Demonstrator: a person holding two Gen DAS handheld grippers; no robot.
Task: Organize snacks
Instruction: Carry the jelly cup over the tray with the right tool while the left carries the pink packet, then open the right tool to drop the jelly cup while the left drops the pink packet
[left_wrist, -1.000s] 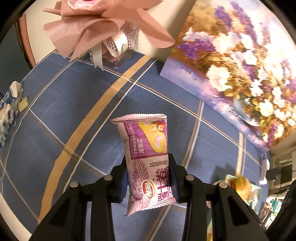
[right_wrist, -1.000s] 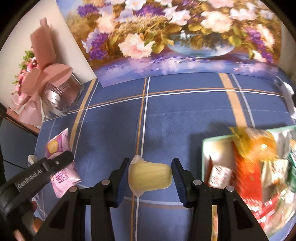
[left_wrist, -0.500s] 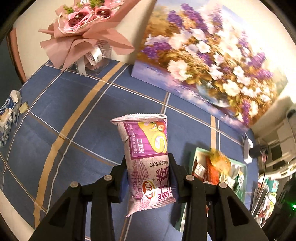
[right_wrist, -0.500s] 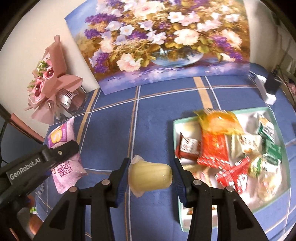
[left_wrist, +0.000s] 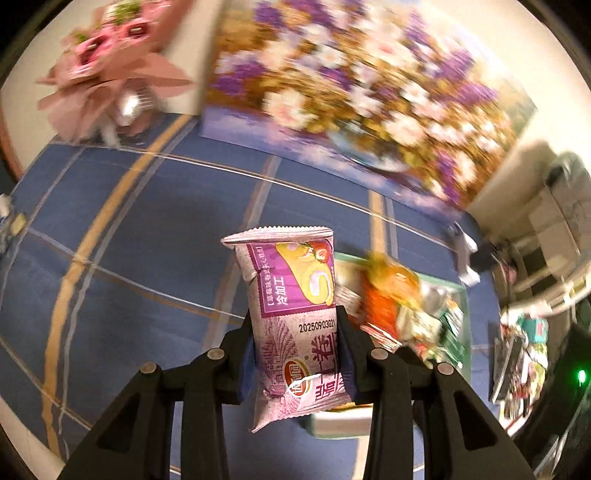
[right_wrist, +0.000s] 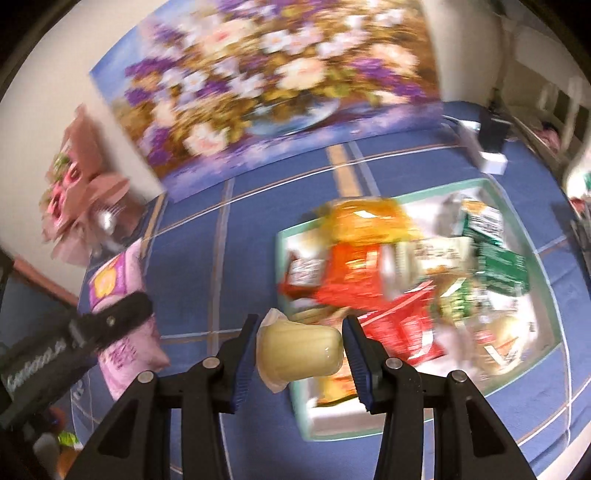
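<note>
My left gripper is shut on a purple cake-roll packet, held upright above the blue checked tablecloth. Just right of it lies a mint-rimmed white tray with several snack packs. In the right wrist view my right gripper is shut on a pale yellow jelly cup, lying sideways over the near left corner of the same tray. The left gripper and its purple packet show at that view's left.
A large flower painting leans against the wall at the back. A pink bouquet stands at the back left. A small white and black device lies beyond the tray. Cluttered shelves stand past the table's right edge.
Both grippers have swept rightward and a little up with their snacks. The tray has come into the left view and slid under the right gripper. Both grips are unchanged.
</note>
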